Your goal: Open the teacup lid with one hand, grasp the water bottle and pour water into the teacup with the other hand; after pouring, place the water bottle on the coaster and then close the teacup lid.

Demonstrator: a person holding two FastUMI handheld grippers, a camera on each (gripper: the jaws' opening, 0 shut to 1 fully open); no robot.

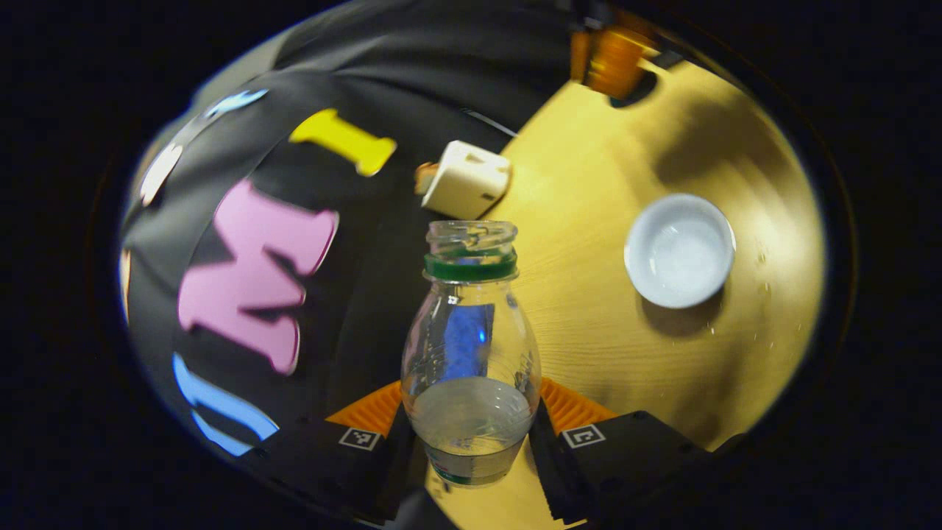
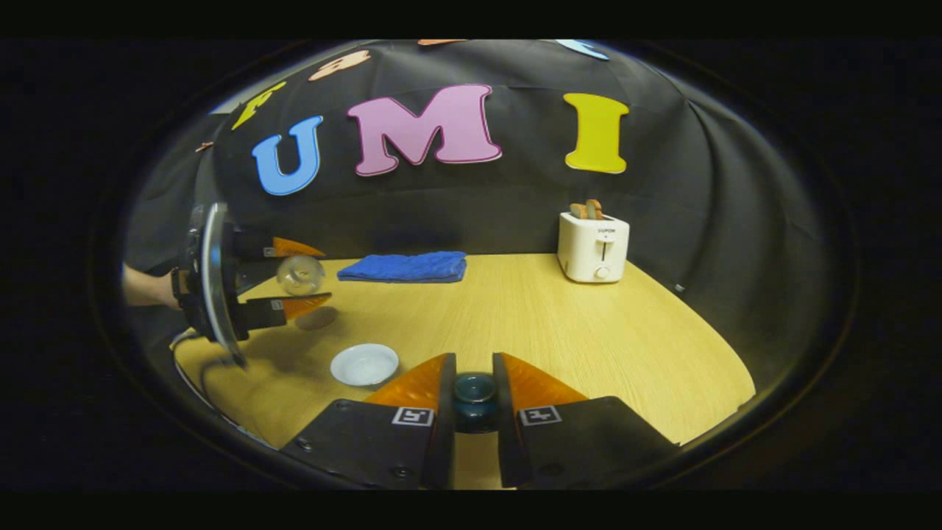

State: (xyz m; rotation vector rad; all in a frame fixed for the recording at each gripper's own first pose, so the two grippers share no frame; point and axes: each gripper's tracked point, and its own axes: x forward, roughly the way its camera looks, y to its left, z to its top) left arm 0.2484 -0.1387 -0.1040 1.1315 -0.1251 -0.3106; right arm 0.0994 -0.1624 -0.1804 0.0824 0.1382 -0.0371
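Left gripper view: the water bottle [image 1: 469, 346], uncapped and partly filled, was clamped between both fingers of the left gripper [image 1: 471, 430], held above the table [image 1: 603, 316]. A white coaster [image 1: 679, 250] was seen on the right, a toaster [image 1: 466, 179] farther off.

Right gripper view: the right gripper [image 2: 474, 401] was closed on the dark teacup lid [image 2: 475, 397]. The left gripper and bottle were seen far left, with a blue towel [image 2: 403, 266] beyond.

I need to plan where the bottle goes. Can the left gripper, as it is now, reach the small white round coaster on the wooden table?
Probably yes. The left gripper holds the clear plastic water bottle in the air, and the small white round coaster lies uncovered on the wooden table, nothing between them.
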